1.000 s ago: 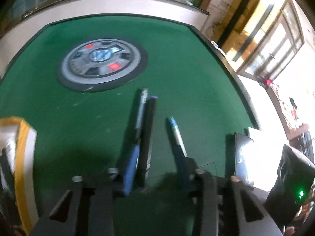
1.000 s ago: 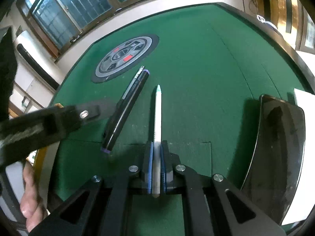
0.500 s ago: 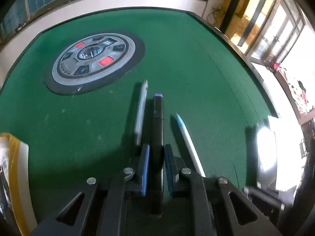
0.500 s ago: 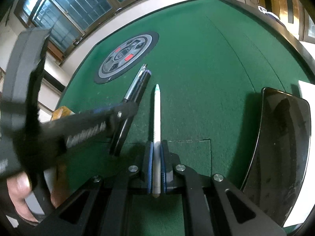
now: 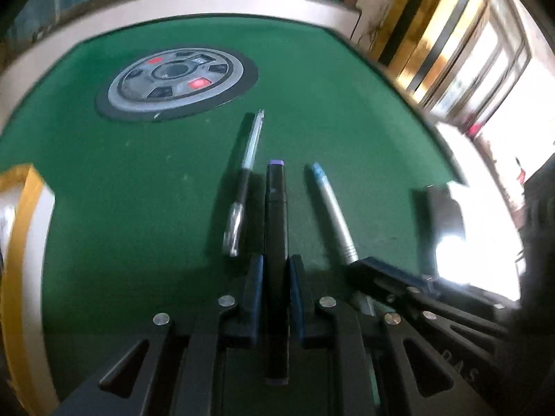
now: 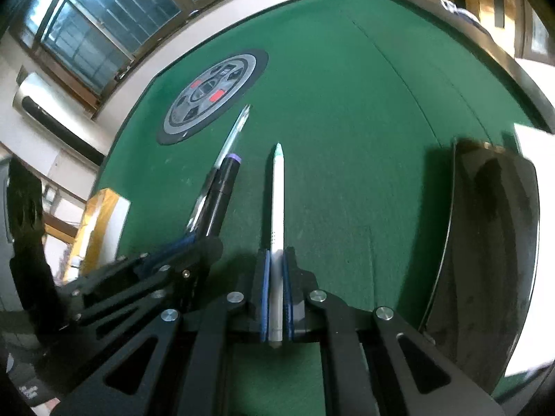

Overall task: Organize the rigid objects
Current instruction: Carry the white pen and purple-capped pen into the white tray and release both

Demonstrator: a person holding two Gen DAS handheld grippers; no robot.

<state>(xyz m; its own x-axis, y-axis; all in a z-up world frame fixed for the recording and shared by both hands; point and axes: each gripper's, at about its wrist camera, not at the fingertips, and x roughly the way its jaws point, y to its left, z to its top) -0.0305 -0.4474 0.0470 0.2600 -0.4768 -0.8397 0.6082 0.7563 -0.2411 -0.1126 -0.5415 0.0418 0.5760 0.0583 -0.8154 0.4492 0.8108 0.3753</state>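
Three pens side by side, pointing toward the round grey dial set in the green counter: a black marker with a purple end cap (image 5: 276, 222) in the middle, a clear-barrelled ballpoint (image 5: 244, 180) just beside it, a slim white pen with a teal tip (image 6: 276, 215) apart on its other side.

Open green felt (image 6: 347, 104) lay clear ahead and to the right. 3 pens crowded the near centre: clear pen (image 5: 248, 170), black marker (image 5: 275, 215), white pen (image 6: 276, 201). A black tray (image 6: 492, 228) blocked the right edge, a yellow-edged box (image 5: 26, 225) the left.
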